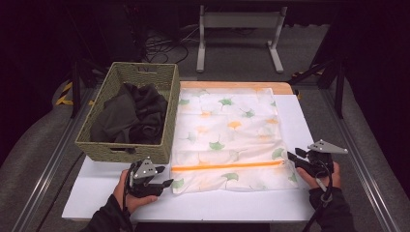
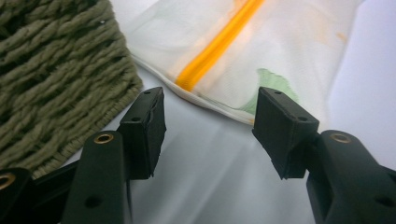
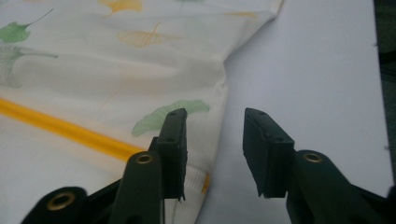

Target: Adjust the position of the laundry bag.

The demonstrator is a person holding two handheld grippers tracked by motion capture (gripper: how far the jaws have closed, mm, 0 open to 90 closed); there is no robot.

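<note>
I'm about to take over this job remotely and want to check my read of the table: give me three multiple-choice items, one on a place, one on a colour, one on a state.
1. Where is the woven basket relative to the leaf-print bag?
A. to its left, on the high view
B. to its right
C. on top of it

2. What colour is the bag's zipper strip?
A. blue
B. orange
C. black

3. How do the jaws of the left gripper stand?
A. clamped on the basket
B. clamped on the bag
C. apart, nothing between them

Answers: 1 A, the basket sits beside the bag's left edge. 2 B, an orange strip crosses the bag. 3 C, the left gripper view shows bare table between the jaws.
</note>
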